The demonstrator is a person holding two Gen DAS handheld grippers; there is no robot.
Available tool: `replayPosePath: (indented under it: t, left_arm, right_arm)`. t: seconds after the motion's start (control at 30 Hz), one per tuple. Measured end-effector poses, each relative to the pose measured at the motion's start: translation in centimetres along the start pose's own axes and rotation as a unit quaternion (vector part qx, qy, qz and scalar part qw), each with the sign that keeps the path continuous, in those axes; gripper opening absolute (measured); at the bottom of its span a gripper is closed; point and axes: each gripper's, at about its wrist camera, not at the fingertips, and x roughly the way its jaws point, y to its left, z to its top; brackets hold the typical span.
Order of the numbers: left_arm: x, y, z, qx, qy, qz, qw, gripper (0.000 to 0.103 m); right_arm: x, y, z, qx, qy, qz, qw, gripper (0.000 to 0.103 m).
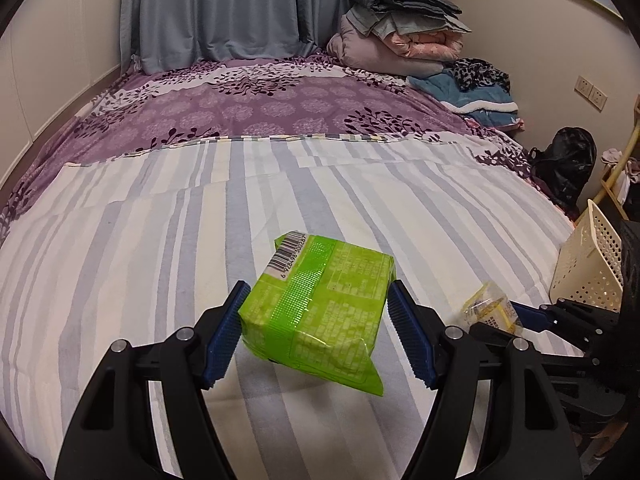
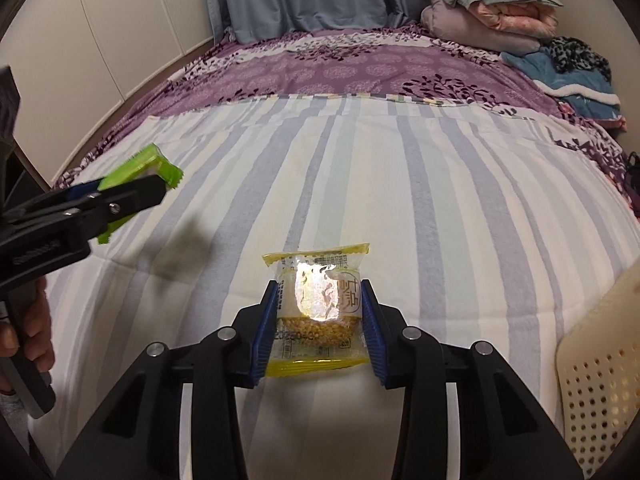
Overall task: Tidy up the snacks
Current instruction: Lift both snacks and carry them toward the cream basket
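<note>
My left gripper (image 1: 318, 304) is shut on a green snack packet (image 1: 316, 312) and holds it tilted above the striped bed sheet (image 1: 200, 240). The packet also shows at the left of the right wrist view (image 2: 136, 176), in the left gripper (image 2: 120, 200). My right gripper (image 2: 320, 296) is shut on a clear yellow-edged snack packet (image 2: 320, 304) with a round yellow cake inside, just above the sheet (image 2: 400, 200). That packet (image 1: 490, 308) and the right gripper (image 1: 516, 312) show at the right of the left wrist view.
A cream perforated plastic basket (image 1: 592, 256) stands at the bed's right edge, also in the right wrist view (image 2: 600, 380). Folded quilts (image 1: 400, 28) and clothes (image 1: 472, 88) lie at the far right of the bed. A black bag (image 1: 568, 160) sits beside the bed.
</note>
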Motion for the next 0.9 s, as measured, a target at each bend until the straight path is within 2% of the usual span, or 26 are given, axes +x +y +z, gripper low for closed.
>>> replayPosePath:
  t: [0.47,0.9]
  left_arm:
    - [-4.2,-5.8,1.0,0.051,-0.032,-0.025,0.9979,0.072]
    - [-6.6,-12.5,1.4,0.107,-0.046,-0.06,0.9914,0.072]
  right_arm:
    - [-10.2,-4.2,-1.9,0.051,-0.093,0.0,0.994,0.04]
    - [-18.1,-11.7,-4.5,0.129,-0.175,-0.046,0.975,0.04]
